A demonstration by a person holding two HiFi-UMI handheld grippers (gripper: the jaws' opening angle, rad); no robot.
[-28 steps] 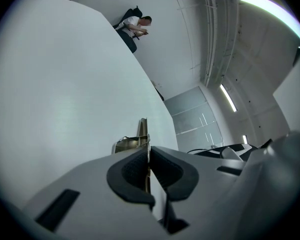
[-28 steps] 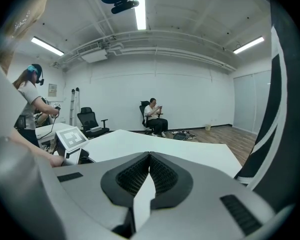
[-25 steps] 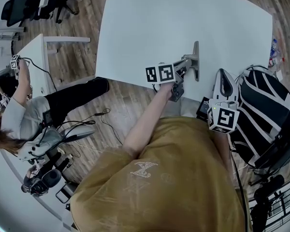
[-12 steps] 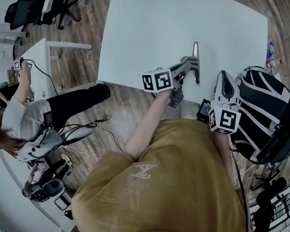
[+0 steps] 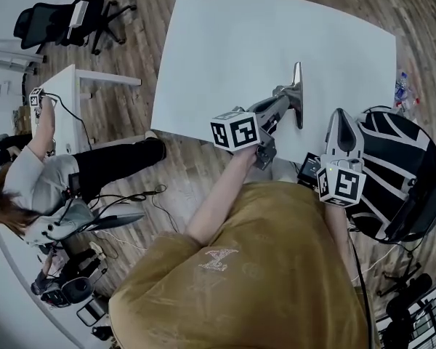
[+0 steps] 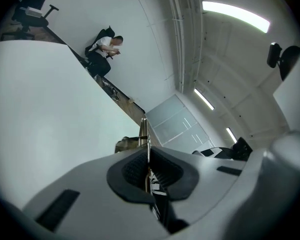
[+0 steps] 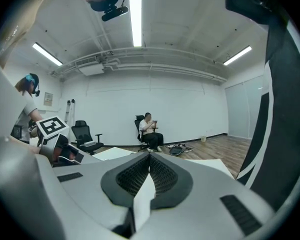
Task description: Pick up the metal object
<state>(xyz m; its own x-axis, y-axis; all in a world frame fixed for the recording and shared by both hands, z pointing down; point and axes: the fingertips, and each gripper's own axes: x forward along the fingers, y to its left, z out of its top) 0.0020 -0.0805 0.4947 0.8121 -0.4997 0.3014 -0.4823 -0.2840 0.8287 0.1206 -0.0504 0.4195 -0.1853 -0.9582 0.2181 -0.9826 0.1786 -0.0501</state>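
Note:
The metal object (image 5: pixel 298 93) is a thin flat silver strip over the near edge of the white table (image 5: pixel 225 42). My left gripper (image 5: pixel 288 99) is shut on it from the left, its marker cube (image 5: pixel 235 131) off the table's edge. In the left gripper view the strip (image 6: pixel 144 132) stands edge-on between the ribbed pads (image 6: pixel 135 170) and sticks out past my left gripper (image 6: pixel 148 166). Whether the strip touches the table I cannot tell. My right gripper (image 5: pixel 340 116) hangs to the right of the table corner. It is shut (image 7: pixel 149 170) with nothing between its pads.
A black-and-white striped bag (image 5: pixel 400 173) sits right beside the right gripper. A small black device (image 5: pixel 307 167) lies below the table edge. A person (image 5: pixel 29 173) sits at a second desk at the left, an office chair (image 5: pixel 54 22) stands top left. Cables lie on the wooden floor.
The left gripper has rolled a little with the metal strip still held in it. The right gripper has stayed where it was.

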